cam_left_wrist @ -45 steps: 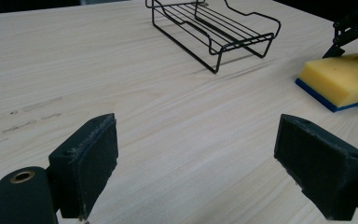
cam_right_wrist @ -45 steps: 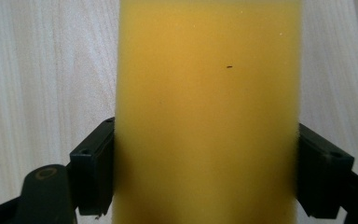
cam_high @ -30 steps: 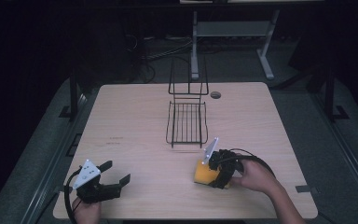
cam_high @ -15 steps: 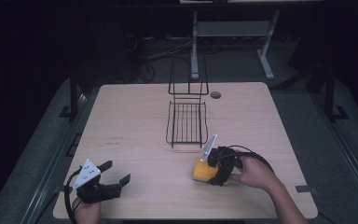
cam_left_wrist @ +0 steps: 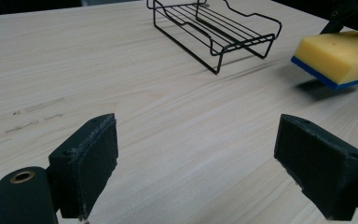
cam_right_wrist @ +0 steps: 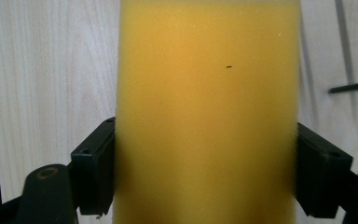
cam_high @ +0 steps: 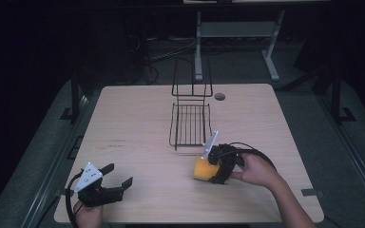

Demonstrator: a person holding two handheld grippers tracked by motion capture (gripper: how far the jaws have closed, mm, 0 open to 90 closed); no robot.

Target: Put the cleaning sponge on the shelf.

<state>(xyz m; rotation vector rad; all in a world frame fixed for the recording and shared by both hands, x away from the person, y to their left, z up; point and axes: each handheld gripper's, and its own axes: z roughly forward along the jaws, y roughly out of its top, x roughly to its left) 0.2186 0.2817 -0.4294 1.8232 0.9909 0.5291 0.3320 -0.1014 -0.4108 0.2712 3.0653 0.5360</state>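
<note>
A yellow sponge (cam_high: 202,169) with a blue underside (cam_left_wrist: 320,77) hangs just above the wooden table (cam_high: 138,118), a shadow beneath it. My right gripper (cam_high: 214,168) is shut on the sponge (cam_right_wrist: 207,112), its pads pressing both long sides. A black wire rack (cam_high: 190,121) with an upright back stands at the table's middle, just beyond the sponge; it lies ahead in the left gripper view as rack (cam_left_wrist: 214,28). My left gripper (cam_high: 116,178) rests at the near left corner, jaws wide open with nothing between them; its midpoint is at left gripper (cam_left_wrist: 196,158).
A round cable hole (cam_high: 219,96) sits in the table behind the rack. A metal desk frame (cam_high: 237,33) and cables lie on the dark floor beyond the far edge. Bare wood stretches between my two grippers.
My right gripper has carried the sponge slightly left and toward the rack's near end. The left gripper has stayed where it was.
</note>
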